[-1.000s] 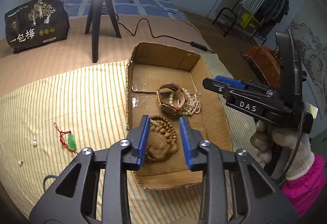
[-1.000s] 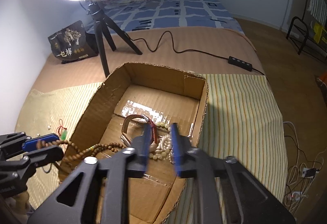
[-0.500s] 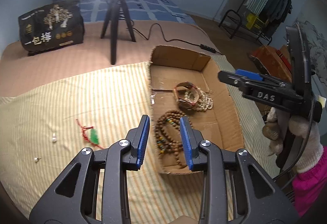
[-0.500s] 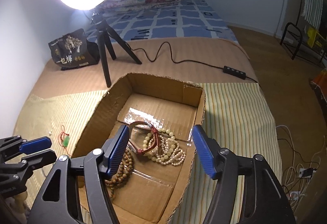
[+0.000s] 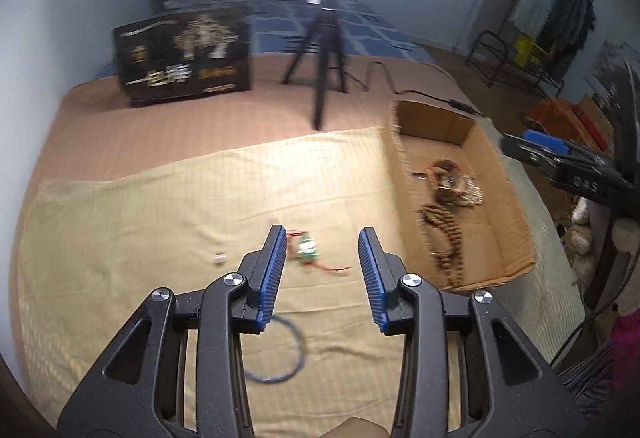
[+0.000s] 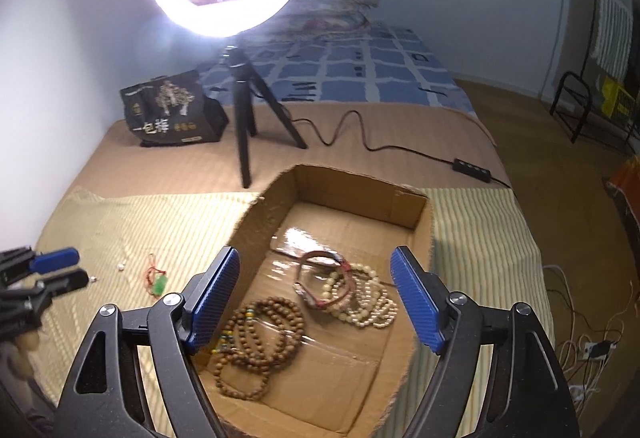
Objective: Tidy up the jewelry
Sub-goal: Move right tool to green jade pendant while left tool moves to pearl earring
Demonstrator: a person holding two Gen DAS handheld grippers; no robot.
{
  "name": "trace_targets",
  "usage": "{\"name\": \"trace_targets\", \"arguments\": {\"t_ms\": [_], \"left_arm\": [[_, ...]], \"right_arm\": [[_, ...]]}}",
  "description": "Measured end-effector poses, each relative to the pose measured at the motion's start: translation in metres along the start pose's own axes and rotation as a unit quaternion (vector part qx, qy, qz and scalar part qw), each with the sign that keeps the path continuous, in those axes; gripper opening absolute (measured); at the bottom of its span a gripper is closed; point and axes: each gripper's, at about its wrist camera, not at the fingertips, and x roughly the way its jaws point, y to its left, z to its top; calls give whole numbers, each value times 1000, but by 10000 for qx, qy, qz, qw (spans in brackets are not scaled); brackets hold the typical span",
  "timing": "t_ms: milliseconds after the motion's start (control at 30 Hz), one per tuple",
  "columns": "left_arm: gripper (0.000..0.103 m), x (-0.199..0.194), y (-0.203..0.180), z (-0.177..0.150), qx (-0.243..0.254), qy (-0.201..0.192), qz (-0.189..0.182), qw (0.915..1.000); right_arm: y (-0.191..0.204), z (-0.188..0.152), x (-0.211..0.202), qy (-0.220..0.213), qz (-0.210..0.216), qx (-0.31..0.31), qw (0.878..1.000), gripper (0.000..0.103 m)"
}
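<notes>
My left gripper (image 5: 323, 238) hovers over the striped cloth (image 5: 160, 222), its jaws opening and empty. Just beyond its tips lies a green pendant on a red cord (image 5: 307, 250). My right gripper (image 6: 316, 258) hangs above the cardboard box (image 6: 360, 194), jaws opening wide with nothing between them. In the box lie a wooden bead string (image 6: 260, 334), a brown-strapped watch (image 6: 324, 278) and pearl bracelets (image 6: 368, 302). In the right wrist view the left gripper (image 6: 80, 265) shows at the far left, near the pendant (image 6: 160, 284).
Small white pieces (image 5: 219, 258) lie on the cloth left of the pendant, and a blue loop (image 5: 280, 358) lies under the left gripper. A ring light on a black tripod (image 6: 244, 126), its cable (image 6: 472, 164) and a black bag (image 6: 172, 114) stand behind the box.
The left gripper let the wooden beads drop into the box and swung left over the cloth toward the pendant. The right gripper opened wide and lifted off the bracelets.
</notes>
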Motion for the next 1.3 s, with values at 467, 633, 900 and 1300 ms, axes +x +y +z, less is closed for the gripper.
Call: {"name": "trace_targets", "arguments": {"t_ms": [467, 633, 900, 1300], "left_arm": [[37, -2, 103, -26, -760, 199, 307, 9964], [37, 5, 126, -35, -1035, 272, 265, 9939], [37, 25, 125, -50, -743, 452, 244, 9959], [25, 45, 130, -71, -209, 421, 461, 9978]], "right_arm": [[74, 0, 13, 264, 879, -277, 9954, 78], [101, -1, 28, 508, 1124, -345, 9918, 78], [146, -12, 55, 785, 1191, -516, 9884, 78], [182, -34, 98, 1022, 748, -881, 9880, 57]]}}
